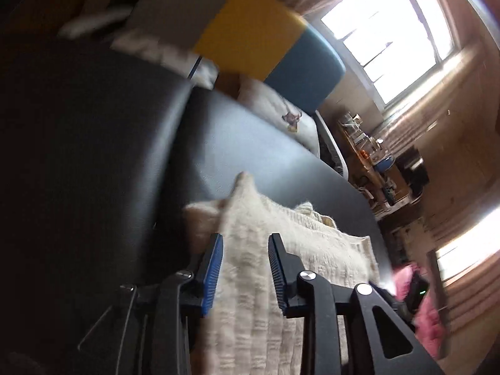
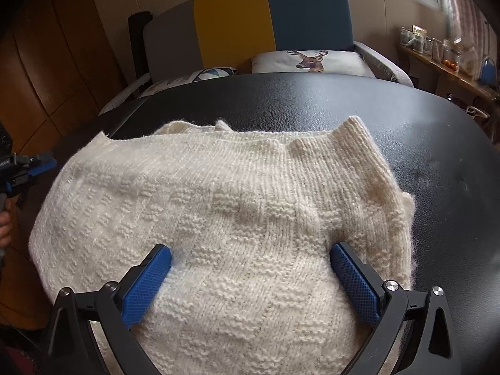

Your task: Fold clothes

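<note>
Sweater (image 2: 218, 218), cream and chunky-knit, lies spread on the black padded table (image 2: 422, 131) and fills the middle of the right wrist view, its ribbed edge running across toward twelve o'clock and one corner folded up at about one o'clock; the right gripper (image 2: 250, 268) hovers over the knit with its jaws spread wide, one blue pad (image 2: 147, 284) at seven o'clock and the other at five o'clock, nothing clamped between them; whether the pads press on the wool cannot be told; at nine o'clock in this view the left gripper (image 2: 40, 164) sits at the sweater's side edge, with part of a hand (image 2: 4, 228) just below it; beyond the table at twelve o'clock stands a sofa back (image 2: 265, 18) in grey, yellow and blue panels, with a deer-print cushion (image 2: 307, 61) in front of it; a cluttered shelf (image 2: 453, 65) runs along at two o'clock.

In the tilted, blurred left wrist view the sweater (image 1: 256, 250) runs up between the fingers of the left gripper (image 1: 245, 243); its jaws stand partly apart with the knit lying in the gap, and a firm pinch cannot be told; a bright window (image 1: 390, 31) shows at one o'clock; something pink (image 1: 428, 312) lies at four o'clock.
</note>
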Tool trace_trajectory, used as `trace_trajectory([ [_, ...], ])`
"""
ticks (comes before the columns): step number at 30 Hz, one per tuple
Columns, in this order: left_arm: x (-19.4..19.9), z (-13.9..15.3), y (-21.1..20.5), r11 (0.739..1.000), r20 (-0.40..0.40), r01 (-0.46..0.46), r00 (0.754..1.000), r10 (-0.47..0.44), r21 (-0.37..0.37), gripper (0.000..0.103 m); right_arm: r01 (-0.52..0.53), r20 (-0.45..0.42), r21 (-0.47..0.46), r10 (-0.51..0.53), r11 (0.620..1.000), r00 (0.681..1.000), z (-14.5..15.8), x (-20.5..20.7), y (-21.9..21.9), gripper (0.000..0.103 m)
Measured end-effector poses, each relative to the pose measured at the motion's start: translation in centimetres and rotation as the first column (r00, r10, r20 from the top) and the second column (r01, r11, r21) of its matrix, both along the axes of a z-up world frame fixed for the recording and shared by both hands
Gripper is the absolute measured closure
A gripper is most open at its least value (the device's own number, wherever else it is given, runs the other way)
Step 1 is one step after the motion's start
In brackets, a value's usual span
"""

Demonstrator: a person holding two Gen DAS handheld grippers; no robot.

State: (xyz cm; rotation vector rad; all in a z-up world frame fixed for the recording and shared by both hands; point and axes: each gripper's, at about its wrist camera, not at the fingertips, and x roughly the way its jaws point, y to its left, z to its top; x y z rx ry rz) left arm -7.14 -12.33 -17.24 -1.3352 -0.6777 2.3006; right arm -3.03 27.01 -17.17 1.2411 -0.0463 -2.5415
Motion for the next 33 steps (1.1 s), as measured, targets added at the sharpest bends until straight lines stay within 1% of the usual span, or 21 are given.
trace_trajectory([
  [6,-0.8,-1.9,-3.0,0.995,0.044,-0.027,0.999,0.022,0.100,0.067,0.013,0.001,0.013,-0.013,1.000,1.000,0.0,-0.1,-0.1,0.000],
  [7,-1.0,-2.3,-3.5,0.993,0.051,-0.031,0.998,0.026,0.116,0.067,0.015,0.003,0.015,-0.015,1.000,1.000,0.0,-0.2,-0.1,0.000],
  [8,-1.1,-2.6,-4.0,0.990,0.058,-0.036,0.998,0.029,0.133,0.063,0.016,0.003,0.017,-0.016,1.000,1.000,0.0,-0.2,-0.2,0.000],
  [12,-1.6,-3.9,-6.0,0.979,0.089,-0.057,0.995,0.040,0.197,0.062,0.020,0.005,0.024,-0.020,1.000,1.000,0.0,-0.3,-0.3,0.000],
  [14,-2.2,-4.2,-5.9,0.976,0.078,-0.064,0.996,0.049,0.207,0.062,0.022,0.007,0.027,-0.022,0.999,1.000,0.0,-0.4,-0.4,0.000],
  [16,-2.6,-3.8,-5.0,0.984,0.055,-0.048,0.998,0.039,0.170,0.064,0.025,0.007,0.028,-0.025,0.999,1.000,0.0,-0.4,-0.4,0.000],
  [17,-2.7,-3.6,-4.5,0.989,0.041,-0.026,0.999,0.021,0.143,0.075,0.027,0.004,0.027,-0.027,0.999,1.000,0.0,-0.3,-0.4,0.000],
  [18,-2.7,-3.5,-4.0,0.992,0.041,-0.019,0.999,0.014,0.128,0.082,0.030,0.001,0.026,-0.030,0.999,1.000,0.0,-0.3,-0.4,0.000],
  [21,-2.7,-3.0,-3.8,0.993,0.046,-0.050,0.998,0.046,0.104,0.089,0.030,-0.002,0.023,-0.030,0.999,1.000,0.0,-0.2,-0.4,0.000],
  [25,-3.7,-1.9,-4.5,0.993,0.046,-0.094,0.995,0.092,0.065,0.091,0.022,0.005,0.027,-0.022,0.999,1.000,0.1,-0.2,-0.5,0.000],
  [27,-4.6,-1.1,-5.1,0.992,0.040,-0.117,0.993,0.115,0.044,0.091,-0.018,0.046,0.026,0.016,1.000,0.999,0.6,-0.7,-0.6,0.000],
  [29,-5.3,0.3,-5.4,0.992,0.013,-0.128,0.992,0.129,-0.007,0.091,-0.086,0.091,-0.031,0.088,0.996,0.992,2.0,-1.0,-0.2,0.002],
  [33,-6.4,3.4,-6.7,0.989,-0.027,-0.135,0.991,0.134,-0.065,0.091,-0.213,0.082,-0.034,0.215,0.977,0.973,5.3,-0.2,0.6,0.003],
])
